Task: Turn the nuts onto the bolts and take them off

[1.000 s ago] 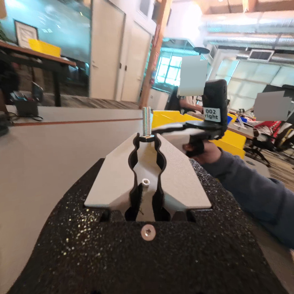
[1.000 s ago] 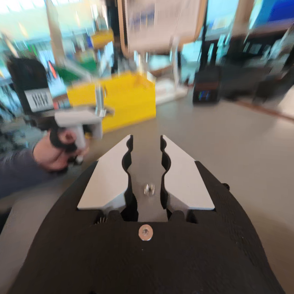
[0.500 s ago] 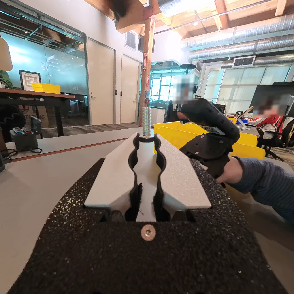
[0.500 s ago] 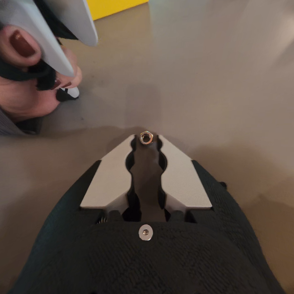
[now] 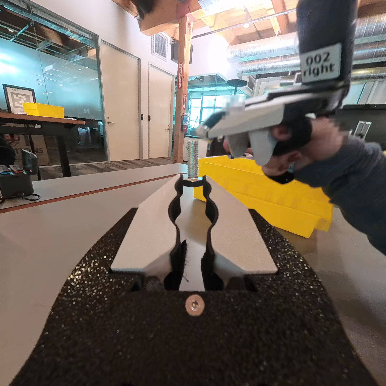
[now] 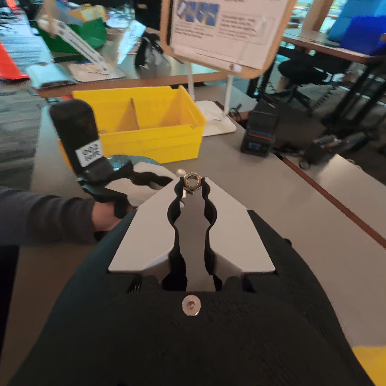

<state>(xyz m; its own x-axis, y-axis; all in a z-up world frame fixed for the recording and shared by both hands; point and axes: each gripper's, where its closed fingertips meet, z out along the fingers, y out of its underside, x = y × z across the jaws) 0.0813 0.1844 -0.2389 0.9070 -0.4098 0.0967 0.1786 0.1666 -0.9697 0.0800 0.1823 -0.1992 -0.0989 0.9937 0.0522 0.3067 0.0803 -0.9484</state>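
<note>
My left gripper (image 5: 193,182) is shut on the head of a silver threaded bolt (image 5: 192,158) and holds it upright above the grey table (image 5: 62,229). My right gripper (image 6: 192,183) is shut on a hex nut (image 6: 192,181), held flat at its fingertips. In the left wrist view the right gripper (image 5: 203,131) hovers just above and to the right of the bolt's top, apart from it. In the right wrist view the left gripper (image 6: 171,178) lies just left of and below the nut. The bolt is mostly hidden there.
A yellow divided bin (image 6: 146,123) stands on the table behind the grippers; it also shows in the left wrist view (image 5: 261,196). A sign on a white stand (image 6: 225,31) and a black device (image 6: 259,133) stand at the back right. Another black device (image 5: 15,179) sits far left. Only a small space, under 4 cm, lies between the two pairs of fingers. Both grippers' tips are roughly 40 cm from the black device (image 5: 15,179). It turns up in the right wrist view (image 6: 317,149) as well.
My right gripper closed on the nut that lay on the table, lifted it and brought it over the bolt's top. My left gripper kept the bolt upright.
</note>
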